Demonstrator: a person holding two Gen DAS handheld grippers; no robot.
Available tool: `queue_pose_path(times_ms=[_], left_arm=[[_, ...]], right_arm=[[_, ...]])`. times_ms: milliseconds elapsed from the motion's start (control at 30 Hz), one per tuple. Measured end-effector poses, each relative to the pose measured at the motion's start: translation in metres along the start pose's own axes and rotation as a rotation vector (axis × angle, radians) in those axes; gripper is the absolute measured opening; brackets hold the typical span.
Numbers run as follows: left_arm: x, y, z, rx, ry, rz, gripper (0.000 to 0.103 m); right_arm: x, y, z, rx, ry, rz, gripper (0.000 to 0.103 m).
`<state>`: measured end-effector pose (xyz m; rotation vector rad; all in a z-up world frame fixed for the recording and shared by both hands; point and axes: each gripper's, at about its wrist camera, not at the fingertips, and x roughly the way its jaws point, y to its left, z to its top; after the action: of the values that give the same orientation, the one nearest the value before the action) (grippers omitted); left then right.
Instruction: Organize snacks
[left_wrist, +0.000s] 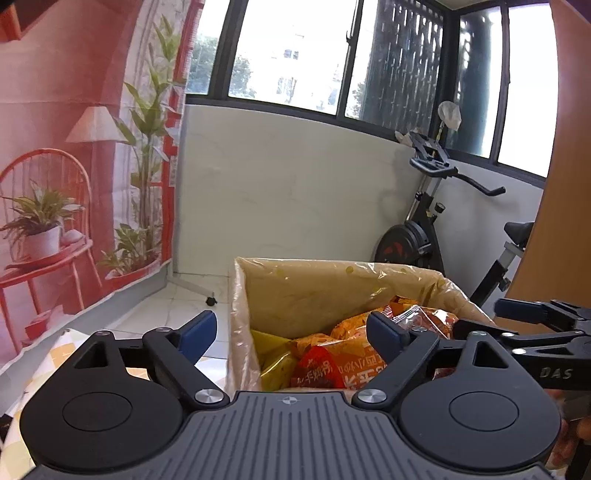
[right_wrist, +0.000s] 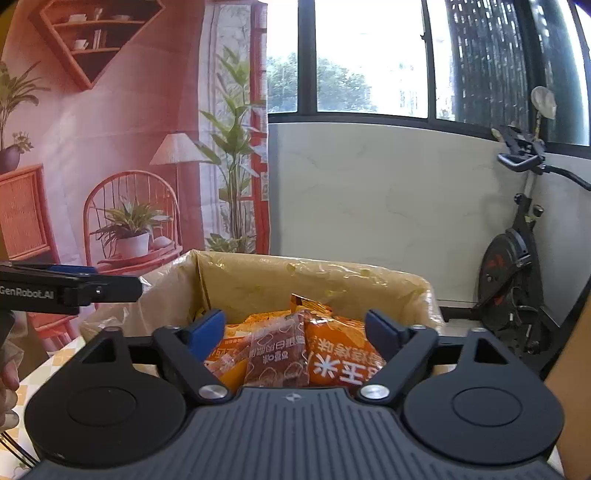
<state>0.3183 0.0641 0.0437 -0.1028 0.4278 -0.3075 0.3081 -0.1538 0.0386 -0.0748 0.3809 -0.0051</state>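
A cardboard box lined with clear plastic (left_wrist: 295, 288) (right_wrist: 258, 280) stands at the table edge and holds several orange, red and yellow snack packets (left_wrist: 325, 365) (right_wrist: 332, 354). A brown packet (right_wrist: 277, 358) lies on top among the orange ones. My left gripper (left_wrist: 291, 336) is open and empty, hovering over the box's near left side. My right gripper (right_wrist: 295, 332) is open and empty, just above the packets at the near rim. The right gripper also shows at the right in the left wrist view (left_wrist: 535, 325), and the left gripper at the left in the right wrist view (right_wrist: 74, 284).
A tablecloth with yellow checks (left_wrist: 66, 354) (right_wrist: 40, 373) covers the table under the box. A printed room backdrop (left_wrist: 74, 166) hangs at the left. An exercise bike (left_wrist: 436, 229) (right_wrist: 517, 288) stands by the white wall under the windows. A wooden panel (left_wrist: 569, 184) is at the far right.
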Motion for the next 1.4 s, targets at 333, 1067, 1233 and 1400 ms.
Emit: queue_pose_path(times_ms=[333, 1067, 1233, 1400], left_arm=[[-0.072, 0.004, -0.01, -0.018, -0.022, 0.104, 0.095], [-0.21, -0.025, -0.027, 0.081, -0.112, 0.201, 0.095], [-0.224, -0.03, -0.022, 0.082, -0.116, 0.197, 0.095], [-0.233, -0.037, -0.02, 0.091, -0.13, 0.192, 0.095]], right_arm=[[-0.07, 0.012, -0.005, 0.064, -0.045, -0.013, 0.103], [-0.214, 0.065, -0.032, 0.112, -0.072, -0.061, 0.103], [-0.238, 0.064, -0.031, 0.141, -0.09, -0.076, 0.103], [-0.254, 0.06, -0.028, 0.156, -0.106, -0.099, 0.103]])
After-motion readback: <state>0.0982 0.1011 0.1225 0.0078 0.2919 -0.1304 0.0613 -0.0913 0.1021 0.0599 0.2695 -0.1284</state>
